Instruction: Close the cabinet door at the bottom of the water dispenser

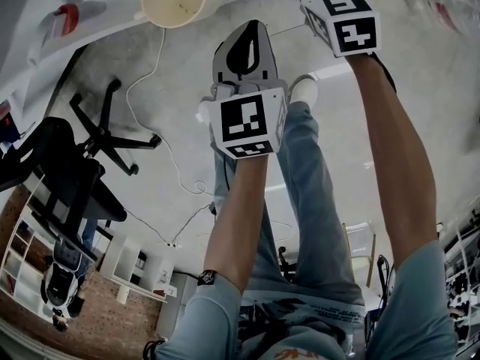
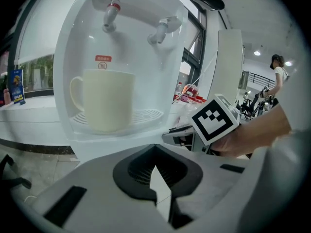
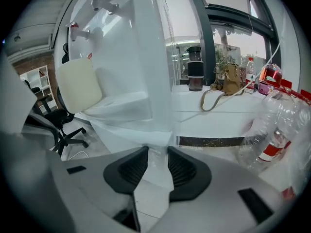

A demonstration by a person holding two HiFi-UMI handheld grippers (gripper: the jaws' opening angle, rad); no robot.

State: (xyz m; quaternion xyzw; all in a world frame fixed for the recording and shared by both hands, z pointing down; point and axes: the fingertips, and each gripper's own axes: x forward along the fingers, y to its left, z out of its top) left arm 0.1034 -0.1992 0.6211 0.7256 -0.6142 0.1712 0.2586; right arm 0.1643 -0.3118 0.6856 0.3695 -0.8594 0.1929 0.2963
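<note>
Two tools up, one working. Your right gripper (image 3: 156, 155) has its jaws partly apart, straddling a white panel edge that I take for the door (image 3: 159, 139). The pads flank it, but I see no clear squeeze yet. Your left gripper (image 2: 156, 165) is closed on nothing and points at the front of the dispenser (image 2: 73, 47).

Handling, my read:
- The door looks like a thin, stiff plastic panel on a hinge, so it should be light and swing with little force.
- The surface is glossy, so expect the pads to slip. Hold the free edge squarely where your right jaws sit, or push flat on the face.
- Go easy at the end of the swing. A slam could shake the whole unit.

Around the tools:
- A mug (image 2: 108, 100) sits on the drip tray, ahead of and above the left jaws. I cannot tell if it is full.
- Clear plastic bottles (image 3: 274, 130) crowd the right of the right gripper, near its swing path.
- An office chair (image 3: 63, 125) stands to the left of the right gripper, well apart.
- A white cable (image 1: 161, 126) trails on the floor to the left of the left gripper.
- Your left tool hangs just beside the right one, so keep it out of the door's arc.
</note>
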